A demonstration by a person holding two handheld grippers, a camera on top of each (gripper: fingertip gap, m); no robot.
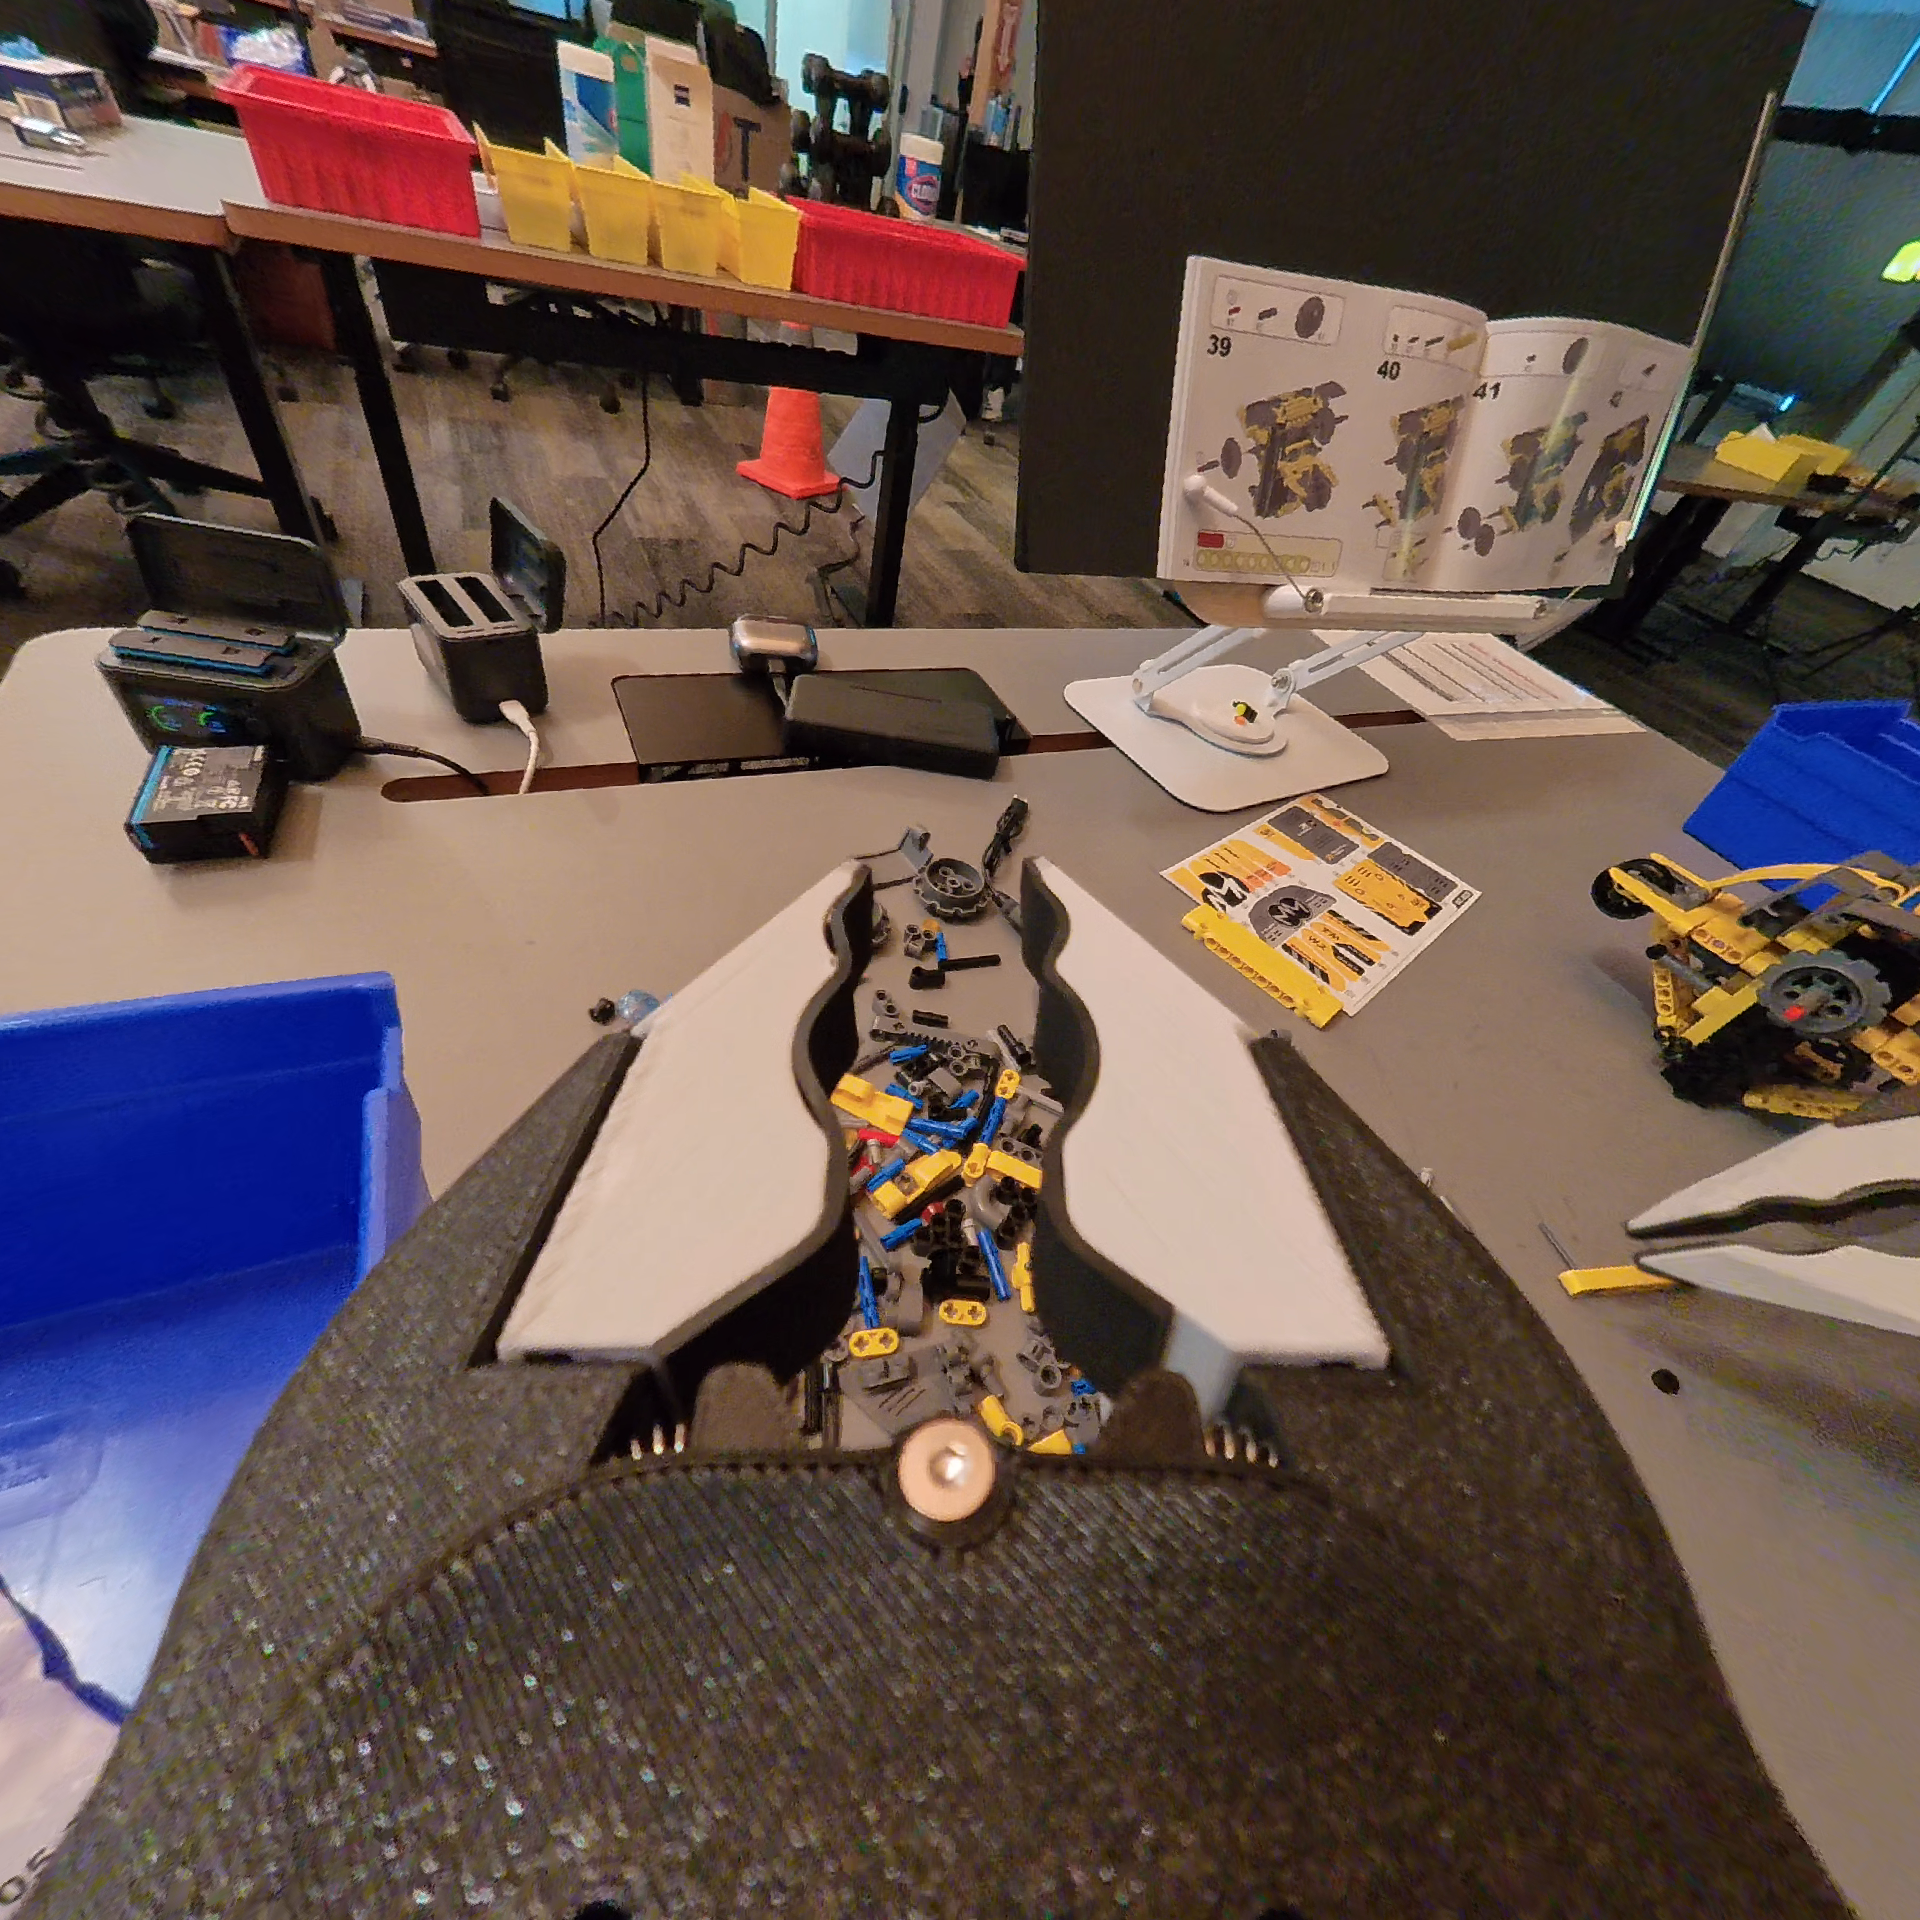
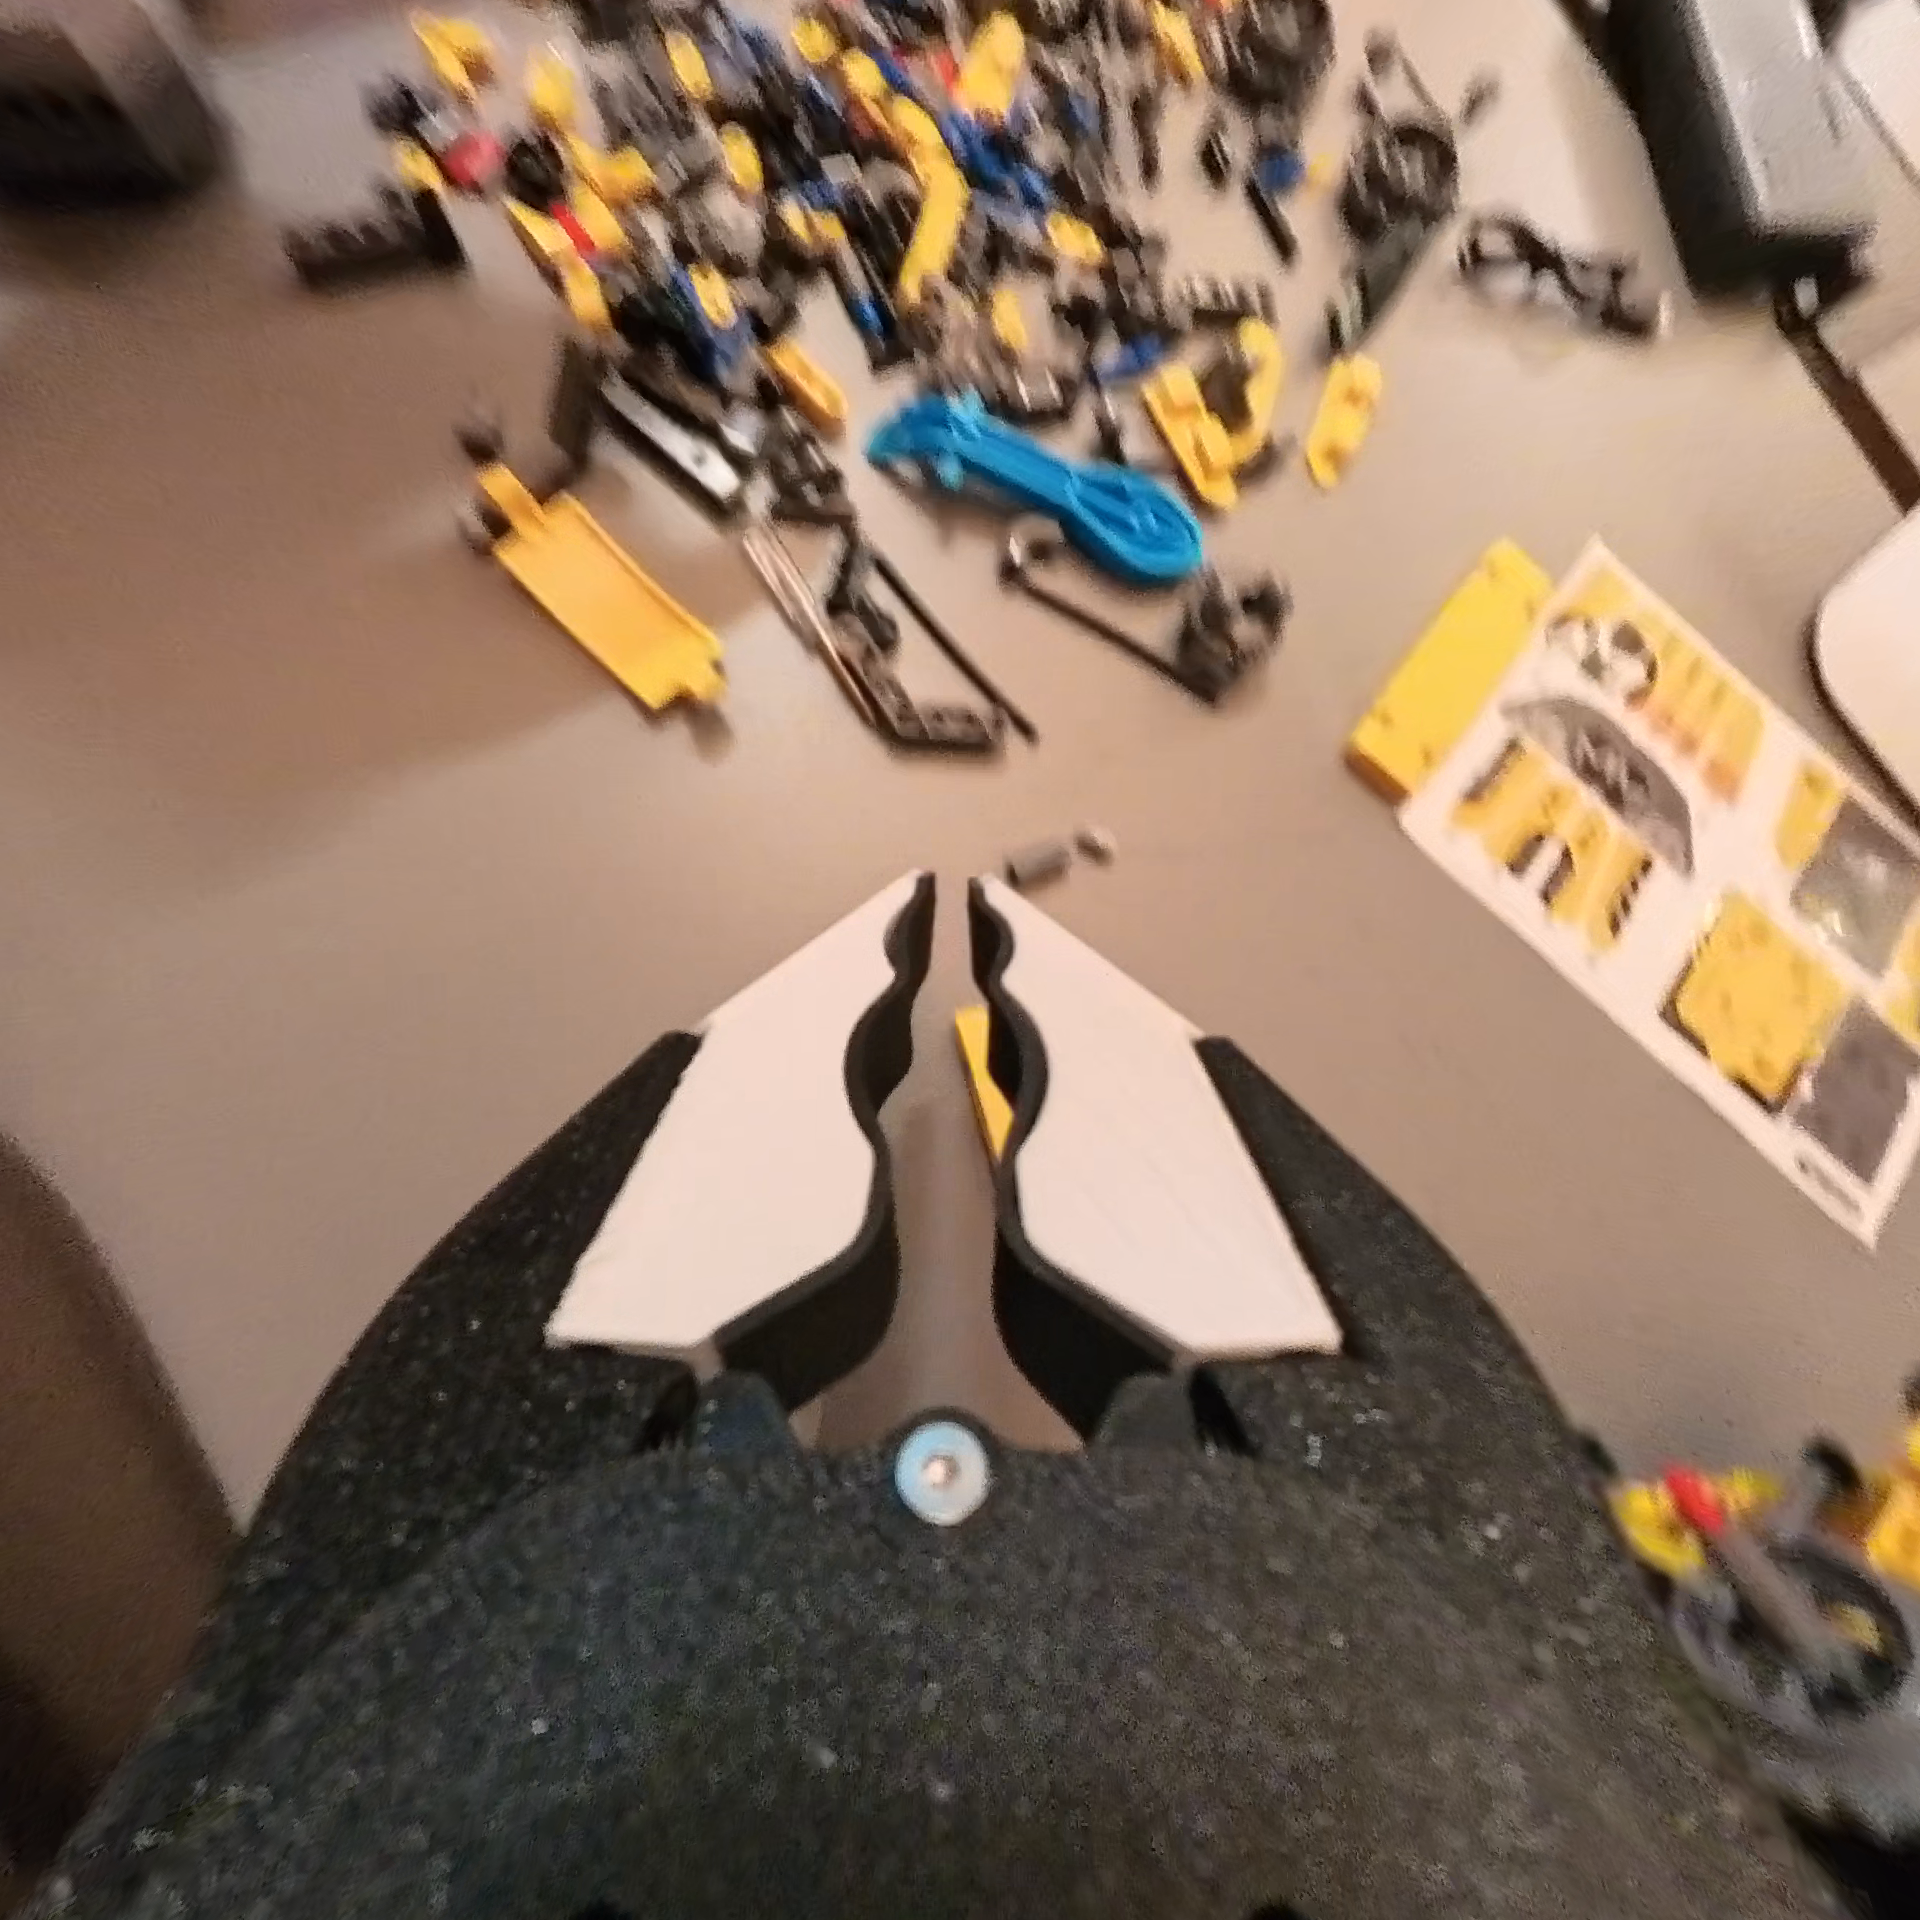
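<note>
In the left wrist view my left gripper (image 1: 948, 873) is open and empty, its fingers spread over a pile of small yellow, blue, black and grey building pieces (image 1: 945, 1164) on the grey table (image 1: 520, 935). A grey toothed wheel (image 1: 951, 888) lies near the fingertips. My right gripper (image 2: 951, 883) is shut with a thin gap at the tips, low over the table. A flat yellow piece (image 2: 982, 1070) lies under its right finger, and small grey pieces (image 2: 1060, 857) lie just ahead. The right gripper also shows in the left wrist view (image 1: 1636, 1242), beside the yellow piece (image 1: 1610, 1280).
A blue bin (image 1: 187, 1143) stands at the left and another (image 1: 1829, 790) at the far right. A part-built yellow vehicle (image 1: 1787, 997), a sticker sheet (image 1: 1320, 914), a booklet on a stand (image 1: 1403, 436) and battery chargers (image 1: 229, 675) ring the pile. A blue band bundle (image 2: 1039, 488) lies among the pieces. One gripper's finger ends stand about 30 cm off the other's.
</note>
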